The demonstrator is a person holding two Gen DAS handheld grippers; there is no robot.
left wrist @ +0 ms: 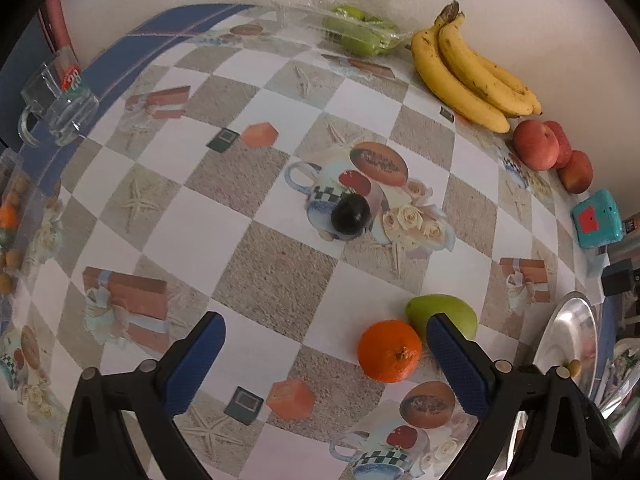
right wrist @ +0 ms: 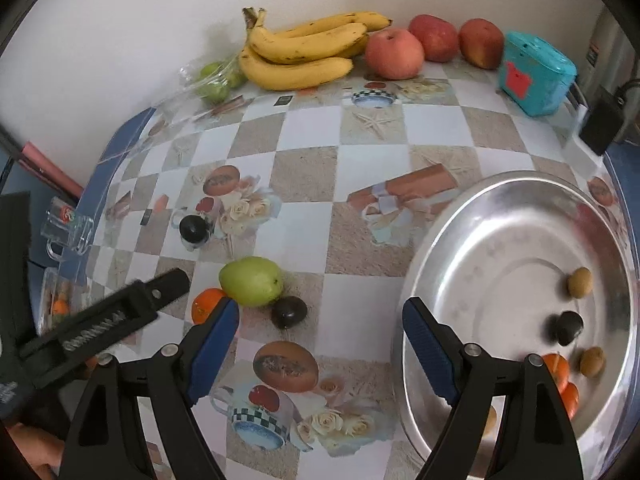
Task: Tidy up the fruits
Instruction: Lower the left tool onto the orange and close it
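My left gripper (left wrist: pixel 330 360) hangs open over the checked tablecloth. An orange (left wrist: pixel 390 350) lies just inside its right finger, with a green pear (left wrist: pixel 444 314) behind that finger. A dark plum (left wrist: pixel 351 215) sits further off at the centre. In the right wrist view, my right gripper (right wrist: pixel 320 352) is open with nothing between its fingers. Beyond its left finger are the pear (right wrist: pixel 251 286), the orange (right wrist: pixel 206 304) and a second dark plum (right wrist: pixel 289 312). The steel bowl (right wrist: pixel 500 240) on the right holds several small fruits. A black finger of my left gripper (right wrist: pixel 160 290) reaches in from the left.
Bananas (right wrist: pixel 304 52), red apples or peaches (right wrist: pixel 394 54) and a bag of green fruit (right wrist: pixel 214 80) line the wall. A teal box (right wrist: pixel 536 74) stands at the back right. A glass mug (left wrist: pixel 60 100) sits at the table's left edge by a tray of small fruit (left wrist: pixel 10 232).
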